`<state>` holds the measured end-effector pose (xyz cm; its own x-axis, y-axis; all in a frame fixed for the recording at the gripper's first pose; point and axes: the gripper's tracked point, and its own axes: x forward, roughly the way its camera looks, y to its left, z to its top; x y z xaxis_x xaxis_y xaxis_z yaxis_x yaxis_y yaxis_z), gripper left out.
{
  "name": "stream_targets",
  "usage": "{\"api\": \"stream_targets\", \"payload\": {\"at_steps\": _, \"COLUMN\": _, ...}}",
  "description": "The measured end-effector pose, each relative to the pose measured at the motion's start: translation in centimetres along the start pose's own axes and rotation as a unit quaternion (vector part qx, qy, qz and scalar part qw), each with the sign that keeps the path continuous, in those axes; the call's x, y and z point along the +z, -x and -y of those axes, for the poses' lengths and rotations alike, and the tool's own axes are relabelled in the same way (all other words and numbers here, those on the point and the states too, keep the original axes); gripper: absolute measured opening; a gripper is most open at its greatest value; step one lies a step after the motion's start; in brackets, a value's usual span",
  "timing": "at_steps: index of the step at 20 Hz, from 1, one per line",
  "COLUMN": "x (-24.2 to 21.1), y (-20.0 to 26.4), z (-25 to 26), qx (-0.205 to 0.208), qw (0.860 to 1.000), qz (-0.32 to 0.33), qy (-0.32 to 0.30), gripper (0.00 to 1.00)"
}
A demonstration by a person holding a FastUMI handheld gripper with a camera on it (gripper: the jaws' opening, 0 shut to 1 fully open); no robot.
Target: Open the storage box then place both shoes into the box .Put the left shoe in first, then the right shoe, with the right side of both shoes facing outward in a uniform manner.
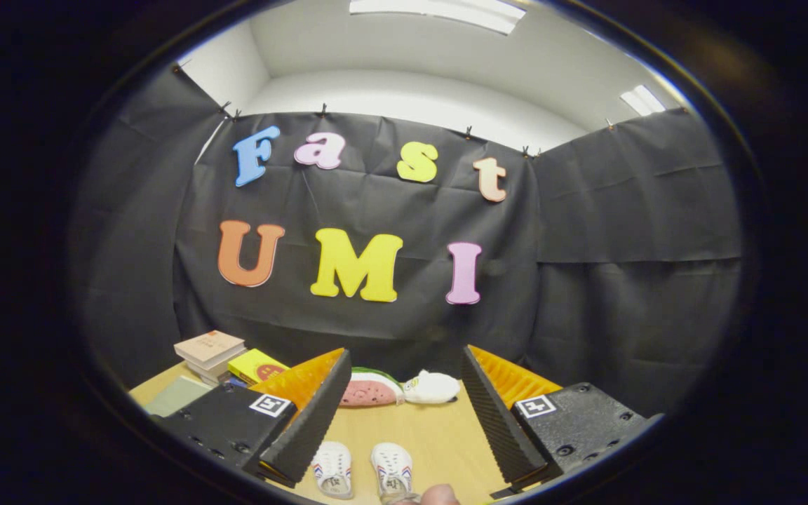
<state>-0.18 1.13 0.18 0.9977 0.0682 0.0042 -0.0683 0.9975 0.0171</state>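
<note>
The gripper point(404, 414) hangs with fingers spread wide, holding nothing. A pair of small white perforated shoes point(362, 468) sits near on the tan wooden table point(439, 435), between the fingers. A likely risk is picking the wrong shoe first, since the two look alike.
</note>
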Motion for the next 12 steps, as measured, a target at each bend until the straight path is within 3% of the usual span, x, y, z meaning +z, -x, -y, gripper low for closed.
{"api": "stream_targets", "payload": {"at_steps": 12, "x": -0.54, "y": 0.64, "z": -1.05, "qx": 0.044, "qw": 0.999, "qz": -0.004, "qy": -0.001, "gripper": 1.0}}
